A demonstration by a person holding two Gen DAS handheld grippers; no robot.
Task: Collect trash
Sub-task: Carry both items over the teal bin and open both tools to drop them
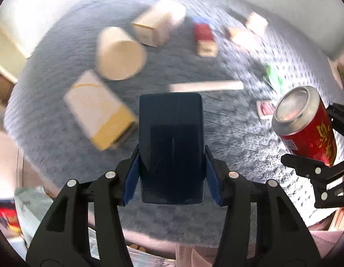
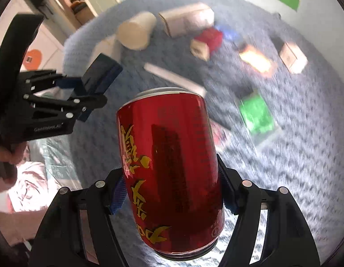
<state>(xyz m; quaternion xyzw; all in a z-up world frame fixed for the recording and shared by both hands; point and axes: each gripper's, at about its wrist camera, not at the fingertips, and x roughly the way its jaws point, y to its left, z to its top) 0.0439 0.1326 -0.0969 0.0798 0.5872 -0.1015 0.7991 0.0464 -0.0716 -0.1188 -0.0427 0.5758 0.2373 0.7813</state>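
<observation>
Mid-task: my left gripper (image 1: 172, 173) clamps a dark blue box (image 1: 171, 146), right gripper (image 2: 172, 194) fingers grip a red can (image 2: 172, 173), both held above the rug (image 1: 238, 133) w/ approx. ten cartons left.

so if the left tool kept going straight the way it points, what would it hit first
Probably the long white strip lying on the blue rug, just beyond the dark box the left tool holds. Depth is unclear through the blur.
</observation>
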